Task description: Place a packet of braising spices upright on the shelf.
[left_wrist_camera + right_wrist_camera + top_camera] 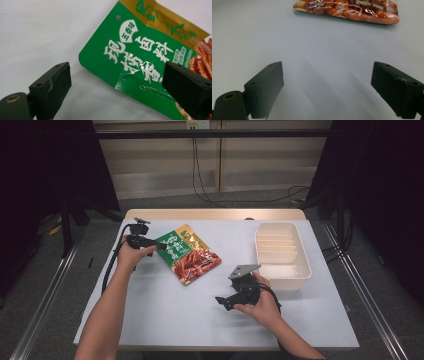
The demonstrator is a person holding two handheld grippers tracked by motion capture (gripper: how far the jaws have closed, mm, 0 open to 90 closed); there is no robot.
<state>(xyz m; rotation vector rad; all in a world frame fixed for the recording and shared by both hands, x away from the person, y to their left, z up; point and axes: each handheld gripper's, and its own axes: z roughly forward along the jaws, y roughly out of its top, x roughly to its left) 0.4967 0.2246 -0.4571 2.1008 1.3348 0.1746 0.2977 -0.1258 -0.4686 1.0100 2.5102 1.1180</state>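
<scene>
left gripper (115, 87) jaws wide apart at snack bag (140, 57) corner | right gripper (327, 90) wide too, holds nothing | bag looks light, floppy, slippery; pinch green edge

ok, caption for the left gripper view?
Open left gripper closing in on the green corner of a snack packet on the white table.

The snack packet (347, 10) is cut off by the right gripper view's top edge.

probably a lab: black curtains (45, 170), floor cables (210, 195).
</scene>
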